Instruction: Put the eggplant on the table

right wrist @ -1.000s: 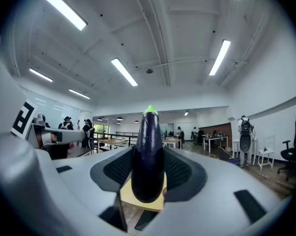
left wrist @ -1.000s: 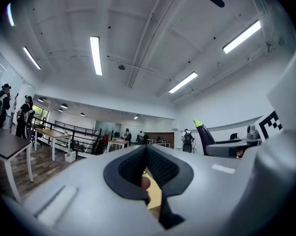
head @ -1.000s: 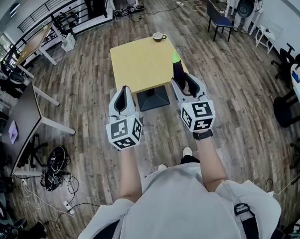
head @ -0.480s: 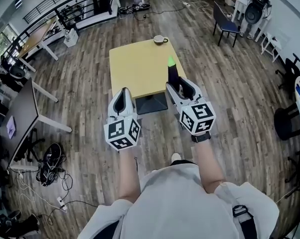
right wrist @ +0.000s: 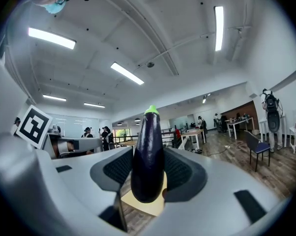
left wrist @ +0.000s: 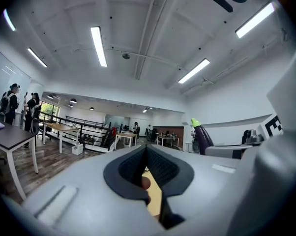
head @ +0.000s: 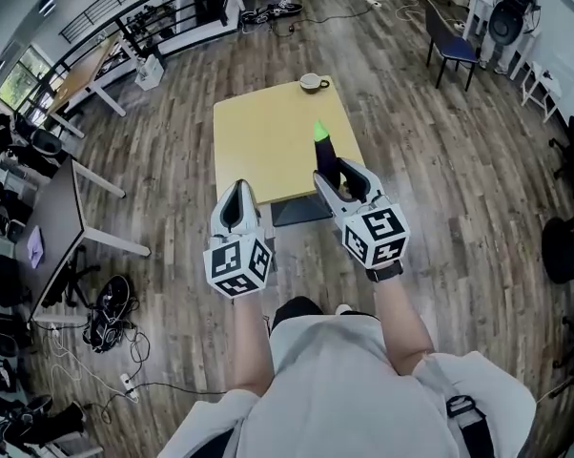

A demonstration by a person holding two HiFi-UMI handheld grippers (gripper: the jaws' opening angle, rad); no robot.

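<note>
"While the right gripper (head: 335, 172) had its fingers clamped on the upright eggplant (head: 324, 149) by the bench (head: 258, 132) edge, was that the carry step?"

"Looked like it imo. Left gripper (head: 237, 191) fingers were together, empty. Next it needed lowering onto the top, then letting go."

Head cam: on the person's head, wide-angle, aimed steeply down. Yellow table (head: 268, 132) sits upper centre, left gripper (head: 236, 187) and right gripper (head: 339, 172) mid-frame, torso (head: 363, 389) along the bottom.

Gripper cams: one rides each gripper, facing level along its own jaws at very close range. The ceiling (left wrist: 153, 43) fills the top half.

Overlap: all three views catch the eggplant (right wrist: 148, 156) and the table. The left cam has the eggplant at right of frame; the right cam has the left gripper's marker cube (right wrist: 34, 126) at left edge.
</note>
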